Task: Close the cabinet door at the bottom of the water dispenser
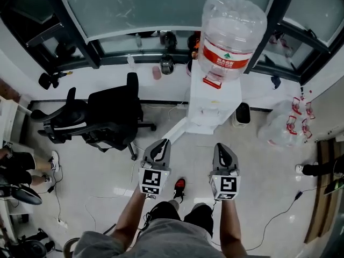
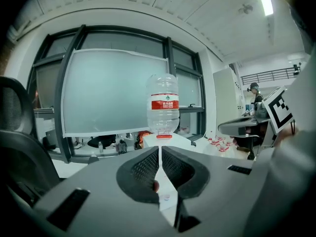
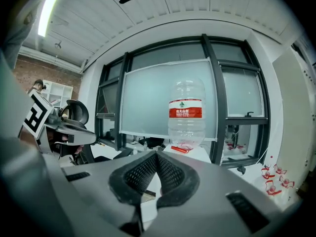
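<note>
The white water dispenser stands against the window wall with a large clear bottle on top. Its bottom cabinet door hangs open, swung out to the left over the floor. My left gripper is shut and empty, its tip just short of the door's free edge. My right gripper is also shut and empty, a little in front of the dispenser's base. In the left gripper view the bottle rises above the closed jaws of my left gripper. In the right gripper view the bottle stands above my right gripper.
A black office chair stands left of the open door. A black bin and a bag of empty bottles sit right of the dispenser. Cables trail over the floor, and a seated person is at the far left.
</note>
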Action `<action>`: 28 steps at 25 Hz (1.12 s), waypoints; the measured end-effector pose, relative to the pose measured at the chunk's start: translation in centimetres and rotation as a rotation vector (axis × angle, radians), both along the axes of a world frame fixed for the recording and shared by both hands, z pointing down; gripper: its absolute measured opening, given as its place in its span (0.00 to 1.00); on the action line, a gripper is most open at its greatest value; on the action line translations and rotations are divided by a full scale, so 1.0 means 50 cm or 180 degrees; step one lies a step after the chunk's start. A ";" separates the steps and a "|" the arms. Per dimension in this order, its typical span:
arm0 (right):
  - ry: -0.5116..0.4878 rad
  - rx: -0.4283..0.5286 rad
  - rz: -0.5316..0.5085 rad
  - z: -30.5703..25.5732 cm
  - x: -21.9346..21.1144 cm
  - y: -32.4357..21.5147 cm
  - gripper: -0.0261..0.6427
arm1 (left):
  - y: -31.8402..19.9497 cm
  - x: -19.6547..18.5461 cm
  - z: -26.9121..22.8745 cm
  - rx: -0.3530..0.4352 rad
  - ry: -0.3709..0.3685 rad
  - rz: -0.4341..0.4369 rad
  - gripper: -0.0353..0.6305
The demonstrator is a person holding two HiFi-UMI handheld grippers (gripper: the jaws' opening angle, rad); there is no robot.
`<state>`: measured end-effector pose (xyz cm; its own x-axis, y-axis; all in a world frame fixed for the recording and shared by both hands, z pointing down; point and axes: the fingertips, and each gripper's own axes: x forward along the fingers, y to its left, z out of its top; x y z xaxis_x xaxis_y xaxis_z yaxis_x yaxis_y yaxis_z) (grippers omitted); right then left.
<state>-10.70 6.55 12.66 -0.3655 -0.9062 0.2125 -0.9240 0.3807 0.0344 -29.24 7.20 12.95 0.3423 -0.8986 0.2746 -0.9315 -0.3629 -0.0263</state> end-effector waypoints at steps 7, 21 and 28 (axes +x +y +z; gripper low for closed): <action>0.0084 -0.0238 -0.0210 0.113 -0.051 -0.084 0.06 | -0.071 -0.016 0.115 -0.0200 0.0020 -0.0099 0.11; 0.0061 -0.0614 -0.0812 0.444 -0.130 -0.193 0.06 | -0.123 -0.072 0.462 -0.0622 0.0028 -0.0636 0.11; 0.0149 -0.0821 -0.1135 0.655 -0.181 -0.230 0.06 | -0.146 -0.092 0.656 -0.0808 0.0013 -0.0788 0.11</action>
<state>-19.77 -4.95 45.40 -0.6304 -0.6402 0.4390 -0.7329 0.6772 -0.0651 -33.83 -0.11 45.76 0.1241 -0.8578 0.4988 -0.9919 -0.1206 0.0395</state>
